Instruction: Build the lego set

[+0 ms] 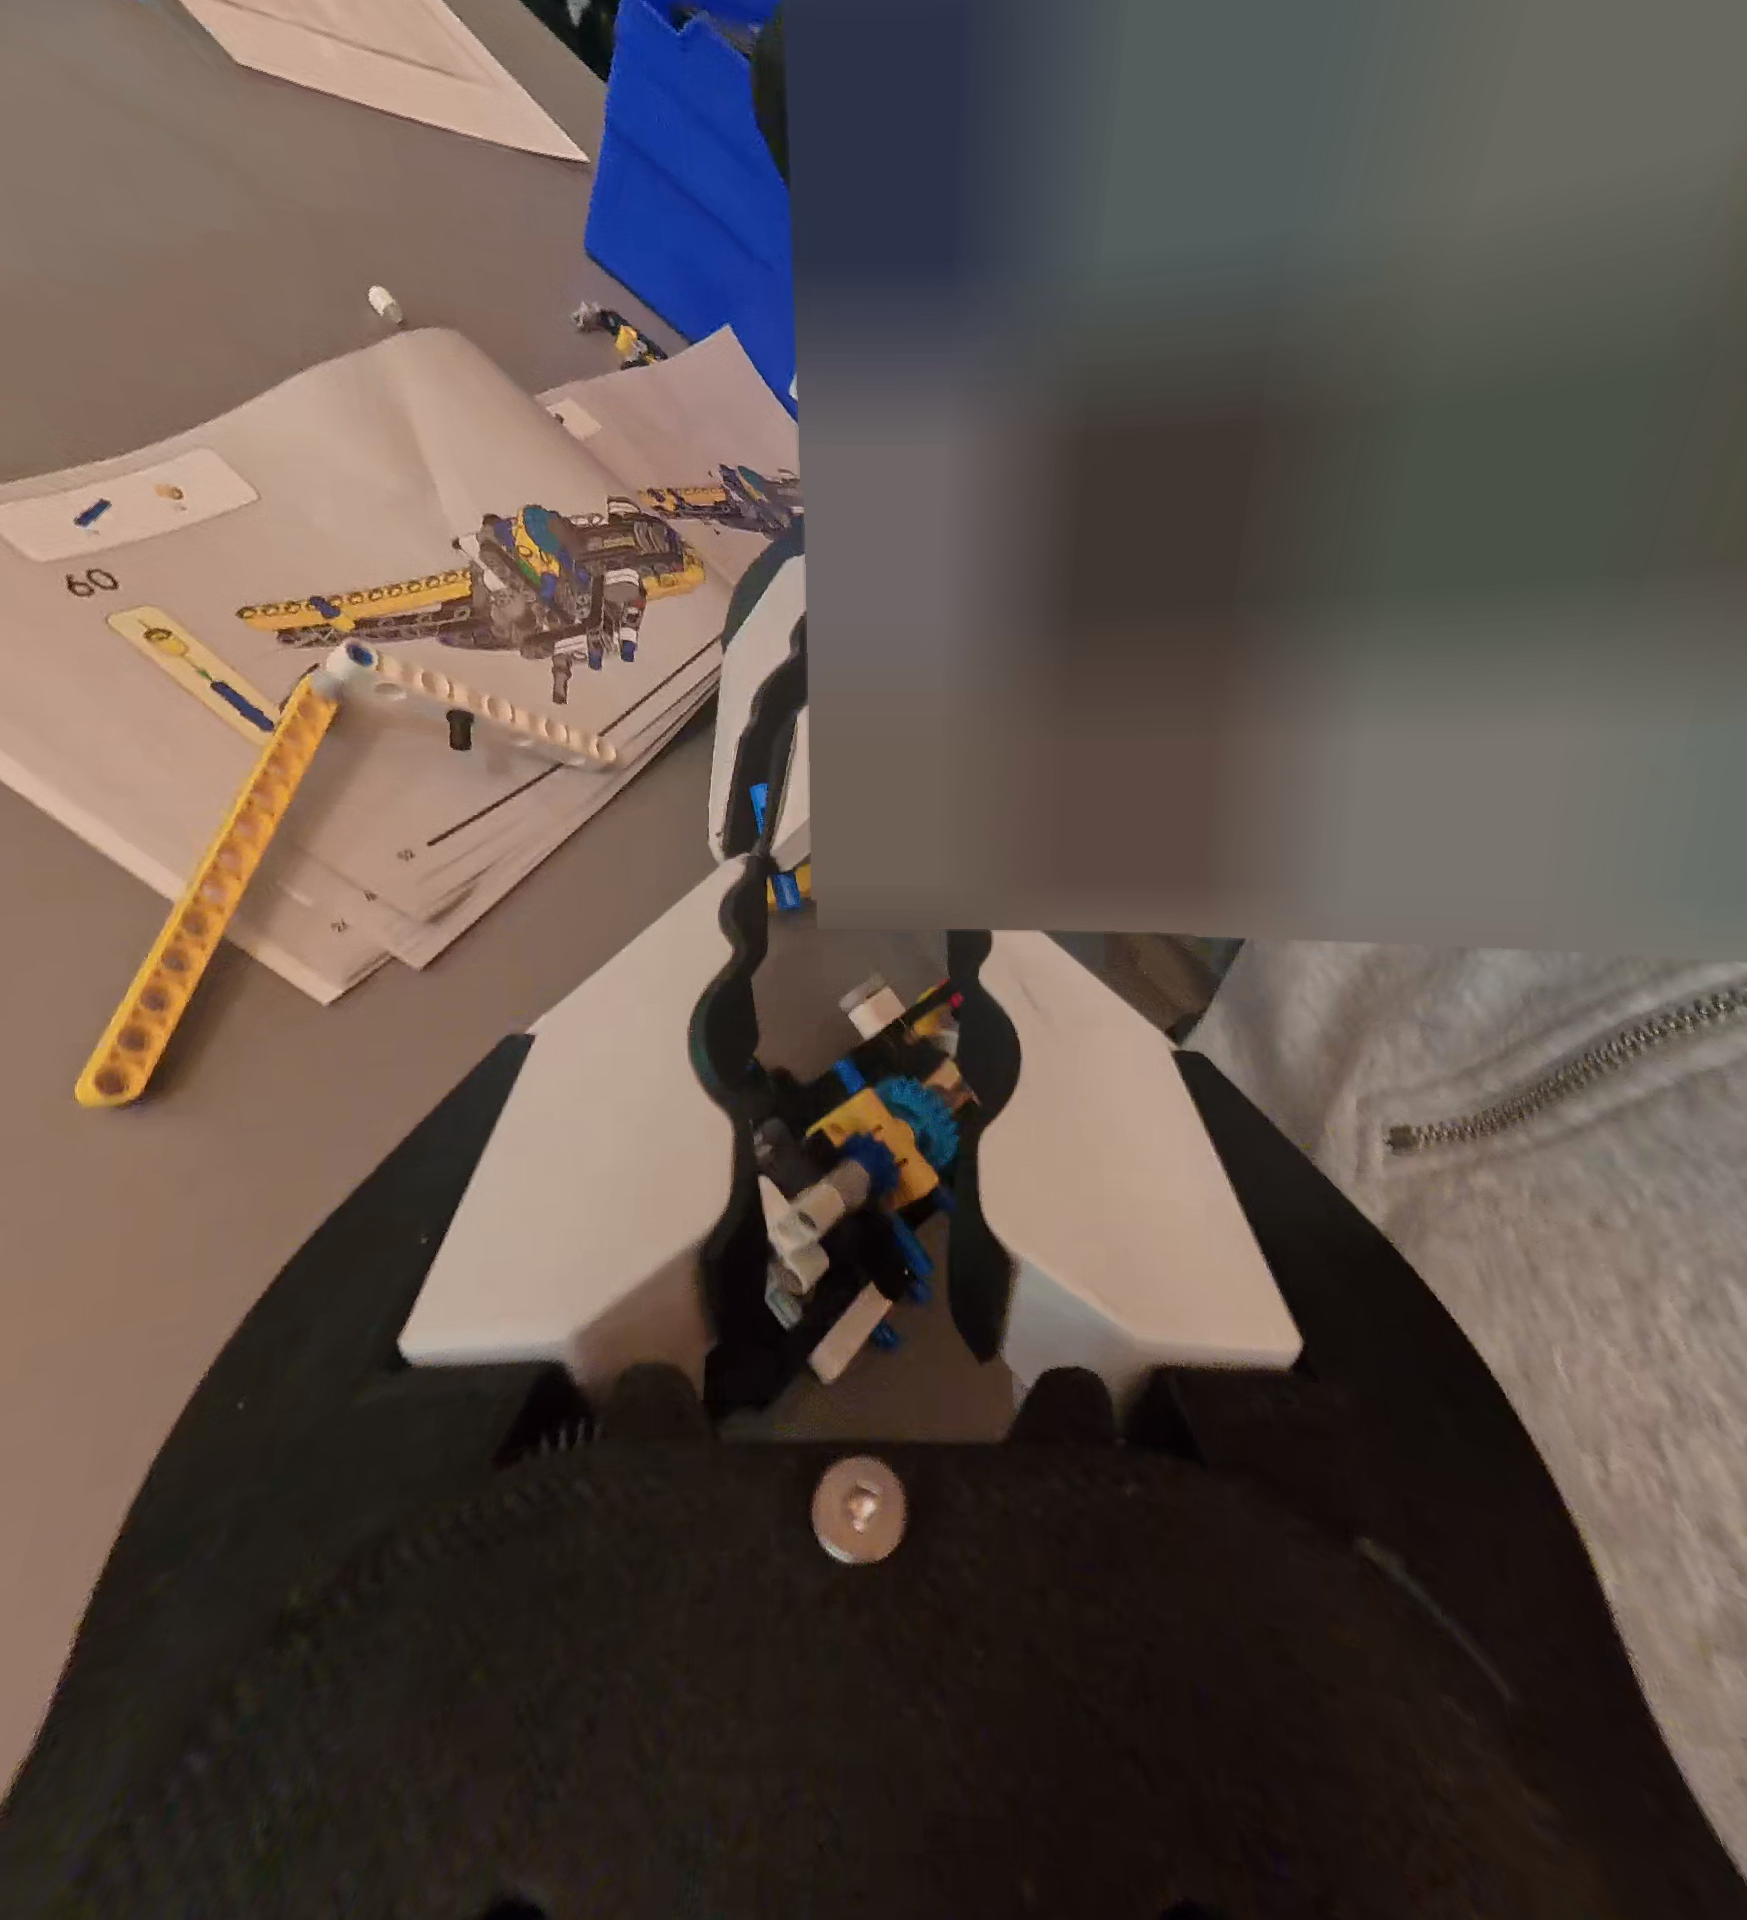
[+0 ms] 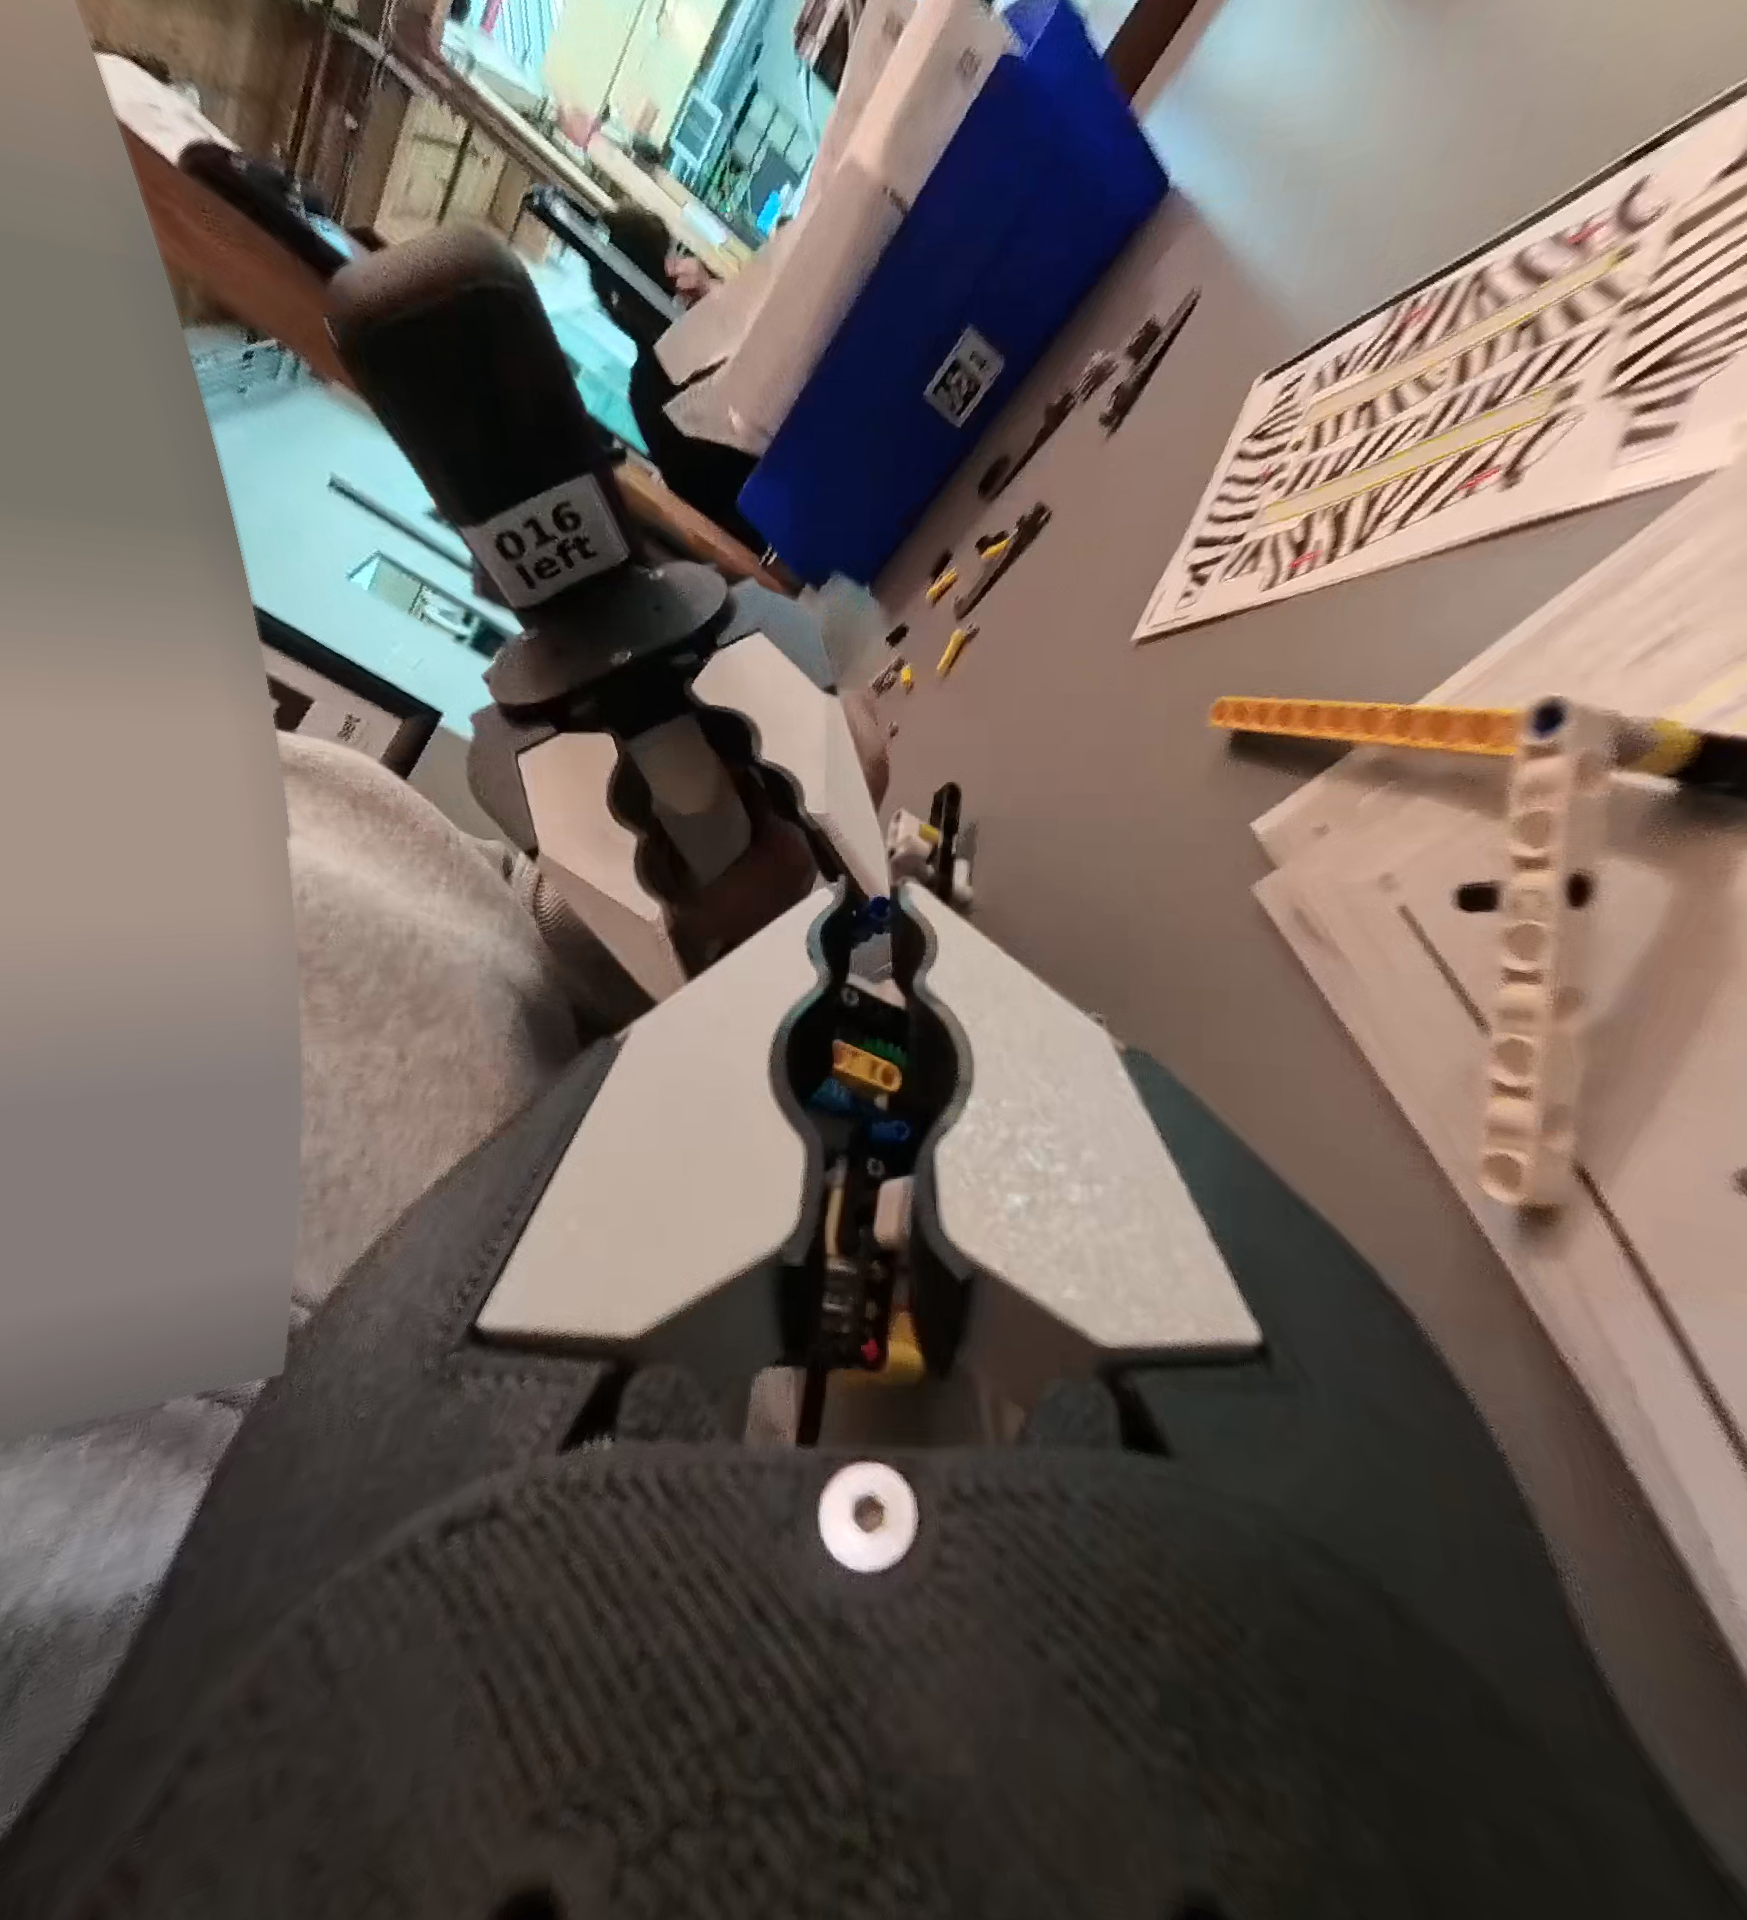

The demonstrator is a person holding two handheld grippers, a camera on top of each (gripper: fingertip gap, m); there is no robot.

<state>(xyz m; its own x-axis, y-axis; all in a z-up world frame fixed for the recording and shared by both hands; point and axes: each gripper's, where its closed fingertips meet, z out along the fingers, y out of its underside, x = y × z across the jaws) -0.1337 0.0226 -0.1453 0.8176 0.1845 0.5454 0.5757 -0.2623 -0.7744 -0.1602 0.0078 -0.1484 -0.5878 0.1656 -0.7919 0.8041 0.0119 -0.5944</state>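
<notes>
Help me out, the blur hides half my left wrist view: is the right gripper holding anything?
Observer: Yes. The right gripper is shut on a lego assembly of yellow, blue and black parts.
Operator: Anything on the table that I am missing?
Observer: A striped sheet, printed with black bands, lies flat on the table past the yellow beam.
</notes>
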